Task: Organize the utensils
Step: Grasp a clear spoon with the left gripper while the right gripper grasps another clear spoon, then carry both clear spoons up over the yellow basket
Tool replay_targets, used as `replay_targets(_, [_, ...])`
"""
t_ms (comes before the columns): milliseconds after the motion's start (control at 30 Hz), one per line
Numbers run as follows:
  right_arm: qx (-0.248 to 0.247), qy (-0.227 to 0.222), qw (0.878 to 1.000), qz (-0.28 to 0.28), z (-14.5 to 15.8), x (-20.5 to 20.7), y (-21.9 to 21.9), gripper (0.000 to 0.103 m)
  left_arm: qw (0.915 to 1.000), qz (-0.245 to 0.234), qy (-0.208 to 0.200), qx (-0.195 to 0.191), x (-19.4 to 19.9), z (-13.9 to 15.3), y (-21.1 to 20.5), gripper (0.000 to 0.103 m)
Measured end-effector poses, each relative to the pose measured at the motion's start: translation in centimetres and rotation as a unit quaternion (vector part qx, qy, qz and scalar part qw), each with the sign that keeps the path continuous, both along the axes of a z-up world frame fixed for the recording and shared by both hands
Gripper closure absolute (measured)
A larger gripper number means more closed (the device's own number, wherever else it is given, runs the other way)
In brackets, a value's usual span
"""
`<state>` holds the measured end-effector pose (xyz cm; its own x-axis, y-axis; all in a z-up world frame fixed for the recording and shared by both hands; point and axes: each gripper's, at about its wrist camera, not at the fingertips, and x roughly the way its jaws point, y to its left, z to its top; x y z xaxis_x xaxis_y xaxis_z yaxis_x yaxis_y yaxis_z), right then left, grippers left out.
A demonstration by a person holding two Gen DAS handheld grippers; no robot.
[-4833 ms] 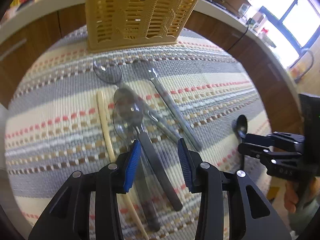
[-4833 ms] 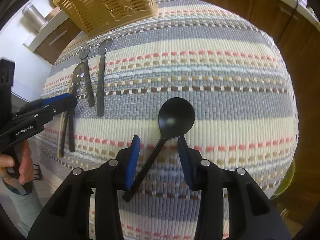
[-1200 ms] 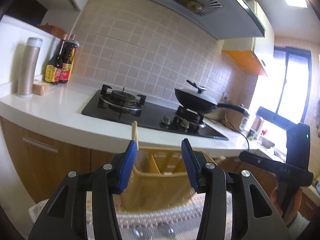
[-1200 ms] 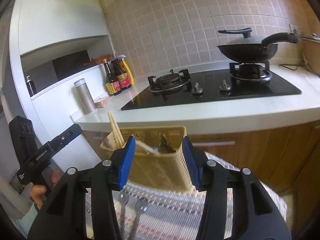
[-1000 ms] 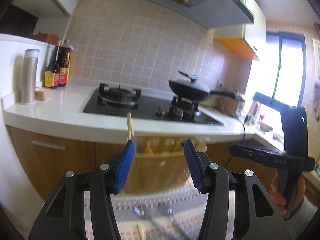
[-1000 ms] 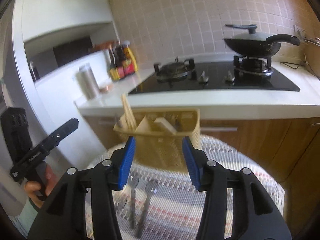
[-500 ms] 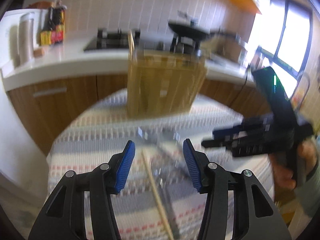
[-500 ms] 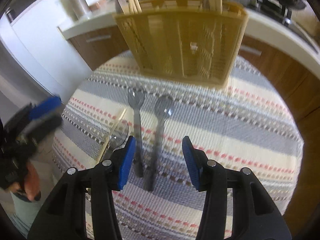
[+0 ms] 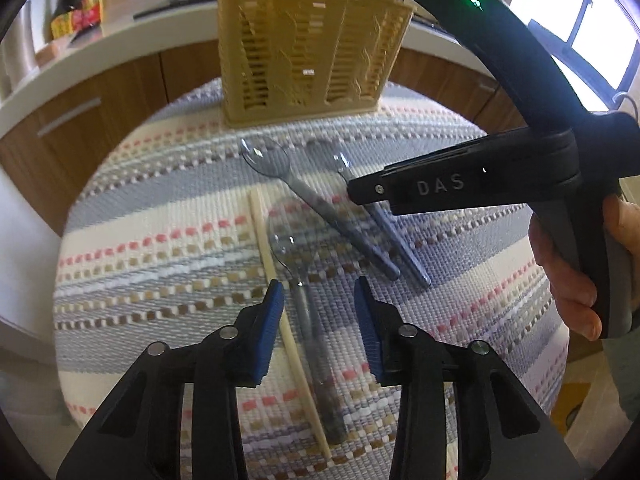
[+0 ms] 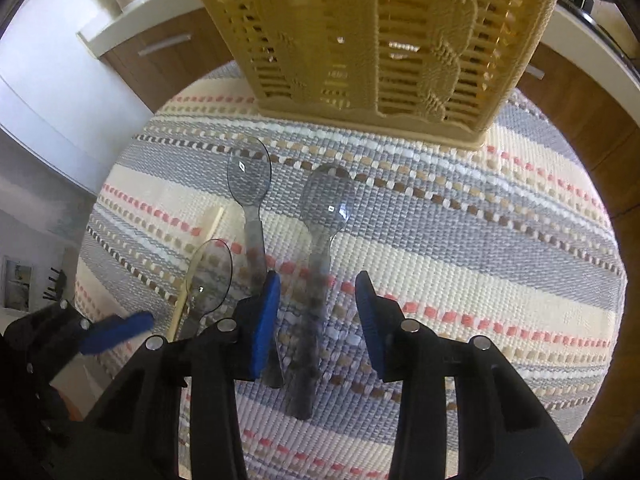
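Three clear grey plastic spoons and a pale chopstick point(image 9: 276, 276) lie on a striped mat in front of a yellow slotted utensil basket point(image 9: 312, 52). My left gripper point(image 9: 320, 320) is open and empty, low over the handle of the nearest spoon point(image 9: 304, 304). My right gripper point(image 10: 316, 312) is open and empty, straddling the handle of the right spoon point(image 10: 320, 240). The middle spoon point(image 10: 250, 184) lies just left of it. The basket point(image 10: 380, 36) holds several utensils, seen above its rim in the left wrist view.
The striped mat point(image 9: 140, 240) covers a small round table. Wooden cabinets point(image 9: 80, 120) and a white counter with sauce bottles point(image 9: 80, 8) stand behind the basket. The right gripper's body point(image 9: 500, 176) hangs over the mat's right side.
Both grippers have tilted down from facing the stove and counter and dropped low over the spoons on the mat. Both stay open and empty.
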<state>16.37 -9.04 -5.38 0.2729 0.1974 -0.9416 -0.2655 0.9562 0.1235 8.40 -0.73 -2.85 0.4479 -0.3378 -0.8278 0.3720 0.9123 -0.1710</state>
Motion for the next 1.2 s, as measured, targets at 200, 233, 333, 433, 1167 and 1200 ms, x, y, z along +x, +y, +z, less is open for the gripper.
replay_targets(200, [-0.011, 0.000, 1.000, 0.004, -1.0, 0.1, 0.6, 0.071, 0.9995, 0.006, 0.030, 0.002, 1.0, -1.1, -0.2, 0.072])
replay_targets(233, [-0.013, -0.001, 1.000, 0.006, -1.1, 0.1, 0.7, 0.071, 0.9994, 0.007, 0.033, 0.001, 1.1, -1.2, -0.2, 0.072])
replay_targets(333, [-0.017, -0.002, 1.000, 0.010, -1.4, 0.1, 1.1, 0.071, 0.9991, 0.007, 0.041, 0.005, 1.4, -1.5, -0.5, 0.072])
replay_targets(433, [-0.035, -0.007, 0.999, 0.022, -1.8, -0.1, 2.1, 0.071, 0.9990, 0.009, 0.038, 0.022, 1.9, -1.8, -1.3, 0.072])
replay_targets(1167, [-0.037, -0.014, 0.999, 0.026, -1.5, -2.2, -0.4, 0.093, 0.9958, 0.029, -0.003, 0.086, 0.1, -2.2, -4.0, 0.092])
replay_targets(1200, [-0.031, -0.015, 0.999, 0.024, -1.3, -2.4, -0.8, 0.093, 0.9958, 0.030, -0.006, 0.086, 0.0, -2.1, -4.1, 0.093])
